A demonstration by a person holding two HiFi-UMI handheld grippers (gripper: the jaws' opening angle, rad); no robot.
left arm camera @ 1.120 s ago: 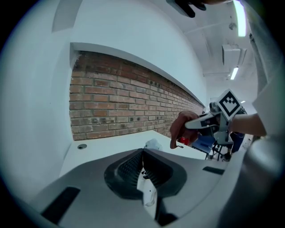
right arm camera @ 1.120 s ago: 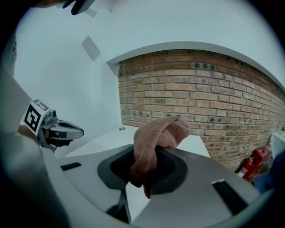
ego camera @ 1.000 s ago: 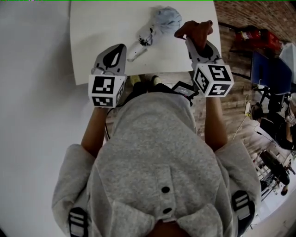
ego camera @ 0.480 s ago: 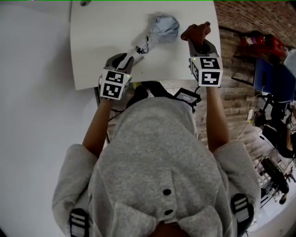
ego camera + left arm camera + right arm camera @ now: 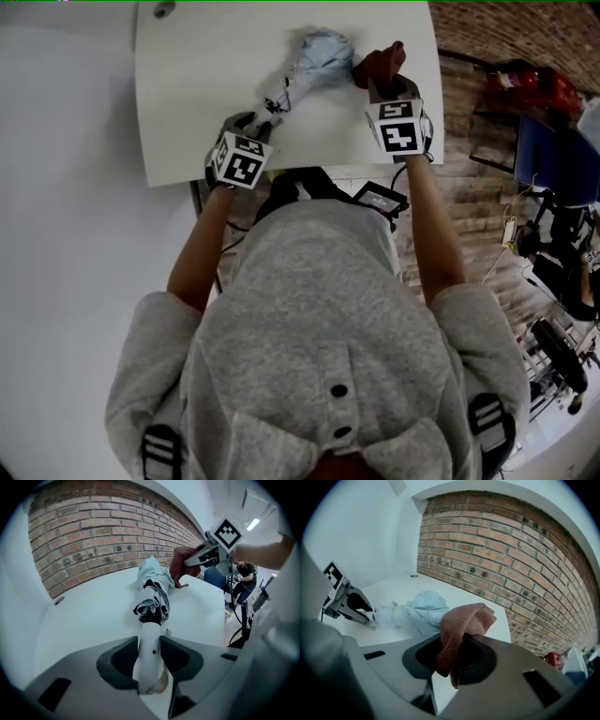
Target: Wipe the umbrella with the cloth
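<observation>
We take the umbrella (image 5: 292, 80) as our landmark. It lies folded across the white tabletop (image 5: 197, 84), with its pale blue canopy (image 5: 323, 52) bunched at the far end and its white handle (image 5: 151, 639) pointing back toward us.

Our left gripper (image 5: 149, 660) is at the umbrella's handle end. Its fingers (image 5: 93, 677) are closed on the handle, which runs straight out between them. Just past the handle we see the umbrella's dark folded ribs and then the gathered fabric. We cannot tell whether the handle end is lifted off the tabletop or resting on it.

Our right gripper (image 5: 457, 656) is on the right side of the umbrella, at its canopy end. Its fingers (image 5: 515, 667) are clamped on a reddish-brown cloth (image 5: 464, 620). The cloth bunches up above them, and a short tail hangs below. In the head view the bunched cloth meets the right edge of the canopy, but we cannot tell whether it presses on the fabric or sits just beside it.

A brick wall (image 5: 108, 531) rises beyond the umbrella's far end. A small round spot (image 5: 161, 9) marks the tabletop well to the left of the umbrella.
</observation>
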